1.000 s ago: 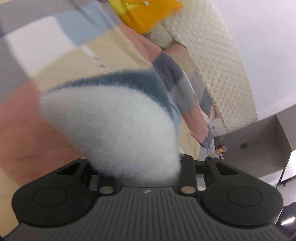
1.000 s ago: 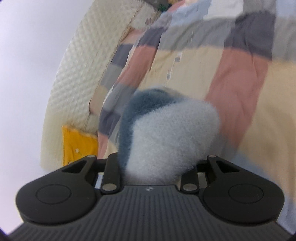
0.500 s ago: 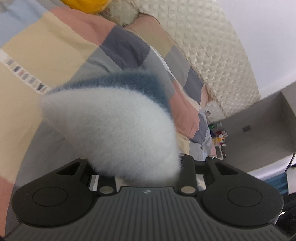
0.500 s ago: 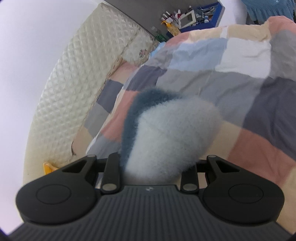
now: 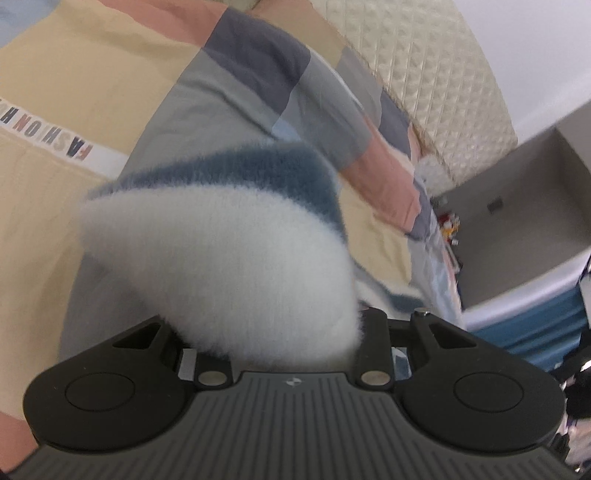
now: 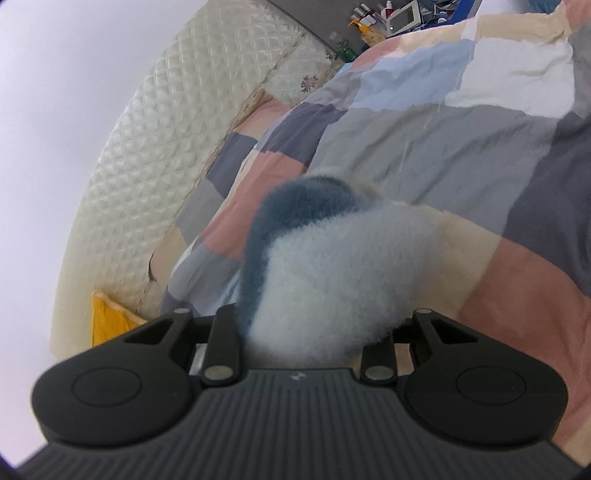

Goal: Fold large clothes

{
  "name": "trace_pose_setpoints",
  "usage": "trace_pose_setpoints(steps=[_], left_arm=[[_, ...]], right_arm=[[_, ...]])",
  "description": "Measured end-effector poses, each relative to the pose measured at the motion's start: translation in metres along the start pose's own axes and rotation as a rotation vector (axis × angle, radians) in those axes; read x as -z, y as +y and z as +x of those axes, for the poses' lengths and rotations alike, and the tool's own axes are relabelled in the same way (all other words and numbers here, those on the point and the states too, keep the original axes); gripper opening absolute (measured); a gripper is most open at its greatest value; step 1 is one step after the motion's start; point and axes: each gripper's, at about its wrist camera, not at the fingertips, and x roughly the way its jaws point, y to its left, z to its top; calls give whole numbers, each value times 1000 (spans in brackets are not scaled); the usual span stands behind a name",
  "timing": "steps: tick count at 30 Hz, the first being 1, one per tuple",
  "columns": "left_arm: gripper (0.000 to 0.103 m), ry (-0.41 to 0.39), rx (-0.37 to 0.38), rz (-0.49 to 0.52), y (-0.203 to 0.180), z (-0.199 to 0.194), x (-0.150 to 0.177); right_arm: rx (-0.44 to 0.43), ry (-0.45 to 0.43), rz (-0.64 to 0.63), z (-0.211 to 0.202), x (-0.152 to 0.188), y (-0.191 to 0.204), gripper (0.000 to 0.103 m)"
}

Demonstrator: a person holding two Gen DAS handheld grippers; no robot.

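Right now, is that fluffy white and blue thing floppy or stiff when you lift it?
Probably floppy: the fluffy white and blue garment bunches into a soft rounded fold in each tool. Likely light, since the corner in the right wrist view stands up without sagging. Its fuzzy pile should grip, not slip.

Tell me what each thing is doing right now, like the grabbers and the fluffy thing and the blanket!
Left gripper: shut on the fluffy garment.
Right gripper: shut on the fluffy garment too.
Fluffy garment: white and blue, bunched up, lifted above the bed.
Patchwork blanket: spread over the bed, a bit wrinkled.
Yellow pillow: lying by the quilted headboard, mostly hidden.
Bottles: standing on a shelf far away.
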Motion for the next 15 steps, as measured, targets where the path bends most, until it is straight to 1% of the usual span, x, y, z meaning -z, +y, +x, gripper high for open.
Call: trace_pose_setpoints(steps=[3, 8, 10, 12, 15], left_arm=[[39, 27, 19, 36, 9, -9, 8], [39, 73, 26, 122, 30, -23, 37], [40, 83, 31, 129, 41, -24, 47], [43, 76, 46, 131, 52, -25, 55], [45, 77, 33, 135, 60, -22, 64]], right_arm=[[-3, 9, -2, -11, 13, -12, 34], [28, 47, 51, -23, 39, -44, 34], [33, 66, 68, -24, 48, -56, 35], [41, 82, 64, -25, 57, -65, 35], [61, 93, 92, -25, 71, -77, 38]])
